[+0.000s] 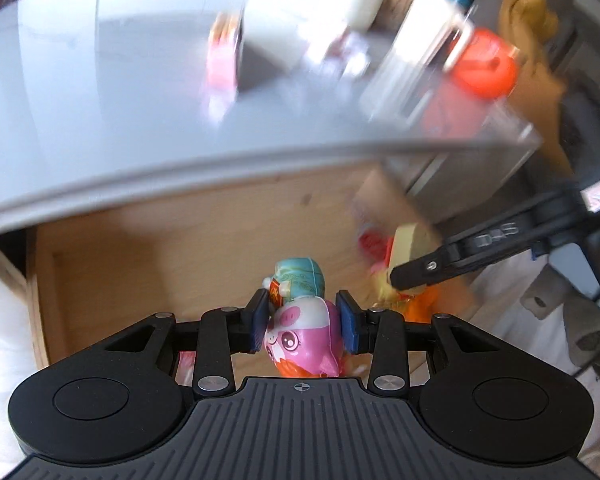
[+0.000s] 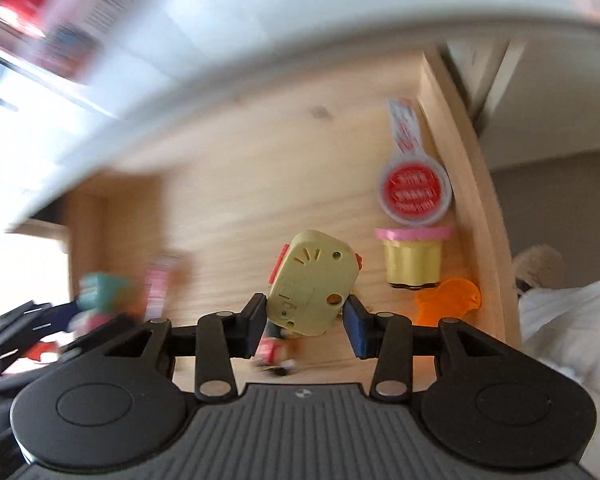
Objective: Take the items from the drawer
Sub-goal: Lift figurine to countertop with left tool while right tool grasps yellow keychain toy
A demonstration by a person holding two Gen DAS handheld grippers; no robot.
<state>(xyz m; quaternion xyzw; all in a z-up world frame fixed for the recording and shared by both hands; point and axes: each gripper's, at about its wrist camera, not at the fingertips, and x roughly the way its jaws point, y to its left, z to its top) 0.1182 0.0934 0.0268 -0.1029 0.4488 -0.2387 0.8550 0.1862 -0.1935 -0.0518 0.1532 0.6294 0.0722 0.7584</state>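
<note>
The wooden drawer (image 1: 148,248) stands pulled out under a grey tabletop (image 1: 100,112). My left gripper (image 1: 305,322) is shut on a pink pig toy (image 1: 300,336) that carries a teal figure (image 1: 300,278), held above the drawer floor. In the right wrist view my right gripper (image 2: 306,322) is shut on a pale yellow toy (image 2: 310,284), also lifted over the drawer (image 2: 260,184). From the left wrist view the right gripper (image 1: 404,276) shows at the right with the yellow toy (image 1: 410,246) in it. The left gripper appears blurred at the left edge of the right wrist view.
Along the drawer's right wall lie a red round lid with a label (image 2: 415,194), a yellow tub with a pink lid (image 2: 412,258) and an orange plastic piece (image 2: 448,304). Blurred boxes and an orange round object (image 1: 486,66) stand on the tabletop. White fabric (image 2: 572,320) lies at the right.
</note>
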